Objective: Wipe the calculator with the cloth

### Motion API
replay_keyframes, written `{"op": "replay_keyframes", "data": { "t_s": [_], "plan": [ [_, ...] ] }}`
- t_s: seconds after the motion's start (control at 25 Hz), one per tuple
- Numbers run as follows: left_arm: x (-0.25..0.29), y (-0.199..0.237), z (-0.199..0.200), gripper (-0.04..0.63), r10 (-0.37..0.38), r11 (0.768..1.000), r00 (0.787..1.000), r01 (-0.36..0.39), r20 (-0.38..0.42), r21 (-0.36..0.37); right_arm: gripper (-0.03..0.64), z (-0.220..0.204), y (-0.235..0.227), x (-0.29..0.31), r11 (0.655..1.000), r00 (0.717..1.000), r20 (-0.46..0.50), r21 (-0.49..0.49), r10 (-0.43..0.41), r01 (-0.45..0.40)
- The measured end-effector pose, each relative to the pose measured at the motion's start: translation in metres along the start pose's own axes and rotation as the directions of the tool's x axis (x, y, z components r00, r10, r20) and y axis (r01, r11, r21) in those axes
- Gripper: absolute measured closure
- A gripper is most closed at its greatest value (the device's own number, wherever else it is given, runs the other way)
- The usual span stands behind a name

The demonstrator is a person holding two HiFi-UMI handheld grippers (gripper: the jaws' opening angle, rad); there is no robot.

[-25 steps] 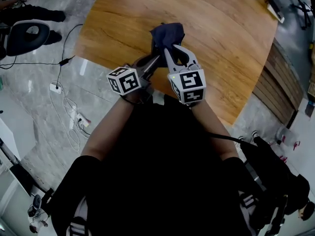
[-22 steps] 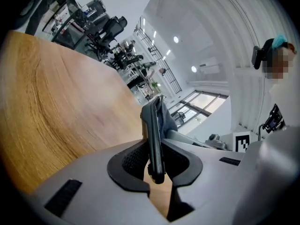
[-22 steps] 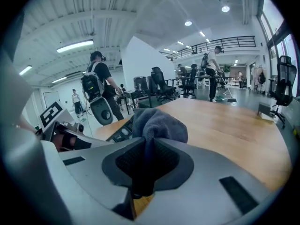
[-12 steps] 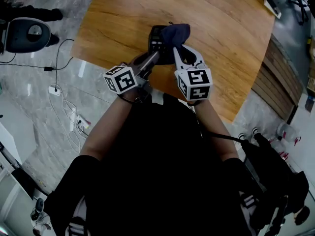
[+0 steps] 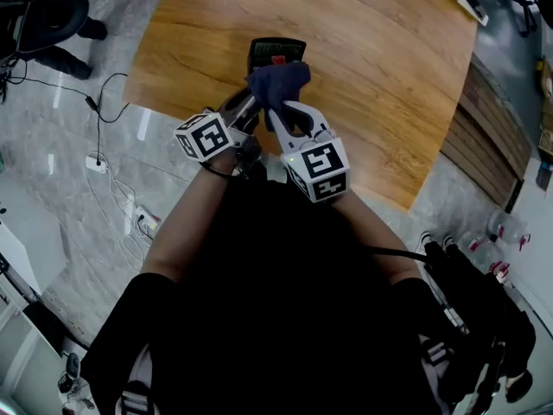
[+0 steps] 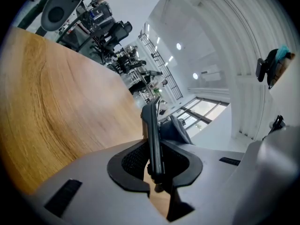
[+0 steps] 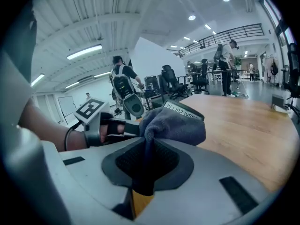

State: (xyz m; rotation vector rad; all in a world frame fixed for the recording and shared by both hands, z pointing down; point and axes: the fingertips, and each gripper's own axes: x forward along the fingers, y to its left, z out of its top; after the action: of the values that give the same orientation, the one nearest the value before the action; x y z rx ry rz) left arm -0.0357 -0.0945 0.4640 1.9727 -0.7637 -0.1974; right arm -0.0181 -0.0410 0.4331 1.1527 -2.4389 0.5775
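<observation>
A black calculator (image 5: 276, 51) is held edge-up over the round wooden table (image 5: 389, 76). My left gripper (image 5: 249, 100) is shut on its near end; in the left gripper view the calculator (image 6: 153, 135) stands edge-on between the pads, the gripper (image 6: 153, 168) clamped on it. My right gripper (image 5: 282, 104) is shut on a dark blue cloth (image 5: 276, 80), which lies bunched against the calculator's lower face. In the right gripper view the cloth (image 7: 173, 125) bulges out of the gripper (image 7: 146, 165) and covers most of the calculator (image 7: 185, 110), with the left gripper's marker cube (image 7: 91, 108) beside it.
The table's near edge runs just under both grippers. A small flat object (image 5: 467, 5) lies at the table's far right edge. Cables and a power strip (image 5: 104, 158) lie on the floor at left, near an office chair (image 5: 52, 11). People stand in the background (image 7: 123, 86).
The right gripper has drawn the cloth back toward me along the calculator, so the calculator's far end with its display is now uncovered. The left gripper has stayed nearly still.
</observation>
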Motion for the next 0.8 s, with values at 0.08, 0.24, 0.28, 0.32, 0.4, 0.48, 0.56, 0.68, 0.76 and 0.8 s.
{"op": "replay_keyframes", "data": {
  "t_s": [0.08,0.24,0.28,0.32,0.4,0.48,0.56,0.68,0.76,0.8],
  "plan": [
    [-0.001,-0.001,0.006,0.523,-0.005,1.0,1.0,0.005,0.018,-0.004,0.571,-0.008,0.013,-0.002,1.0,1.0,-0.015,-0.006,0.027,-0.027],
    [-0.002,-0.006,0.012,0.523,-0.024,1.0,0.999,0.024,0.027,0.005,0.571,-0.02,0.019,-0.001,1.0,0.999,-0.036,0.009,0.027,-0.026],
    [-0.003,-0.007,0.012,0.523,-0.028,1.0,0.999,0.028,0.026,0.004,0.571,-0.02,0.016,-0.001,1.0,0.999,-0.038,0.014,0.016,-0.016],
    [-0.003,-0.008,0.012,0.523,-0.03,1.0,0.999,0.03,0.026,0.003,0.571,-0.021,0.011,-0.001,1.0,0.999,-0.039,0.019,0.004,-0.003],
    [-0.004,-0.009,0.009,0.523,-0.032,0.999,0.999,0.032,0.024,0.001,0.571,-0.023,-0.001,-0.003,0.999,0.999,-0.042,0.028,-0.025,0.026],
    [-0.006,-0.01,0.006,0.523,-0.032,0.999,0.999,0.032,0.02,0.001,0.571,-0.026,-0.014,-0.005,0.998,0.998,-0.045,0.037,-0.054,0.055],
    [-0.007,-0.009,0.004,0.523,-0.031,1.0,0.999,0.031,0.019,-0.001,0.571,-0.028,-0.026,-0.006,0.995,0.995,-0.047,0.045,-0.083,0.085],
    [-0.008,-0.01,0.003,0.523,-0.041,0.999,0.999,0.041,0.013,0.003,0.571,-0.027,-0.047,-0.008,0.989,0.99,-0.045,0.059,-0.134,0.136],
    [-0.008,-0.011,0.0,0.523,-0.047,0.999,0.999,0.047,-0.001,0.012,0.571,-0.023,-0.062,-0.009,0.982,0.985,-0.037,0.072,-0.17,0.173],
    [-0.009,-0.013,-0.001,0.523,-0.051,0.999,0.999,0.051,-0.008,0.015,0.571,-0.019,-0.069,-0.009,0.979,0.982,-0.03,0.076,-0.187,0.189]
  ]
}}
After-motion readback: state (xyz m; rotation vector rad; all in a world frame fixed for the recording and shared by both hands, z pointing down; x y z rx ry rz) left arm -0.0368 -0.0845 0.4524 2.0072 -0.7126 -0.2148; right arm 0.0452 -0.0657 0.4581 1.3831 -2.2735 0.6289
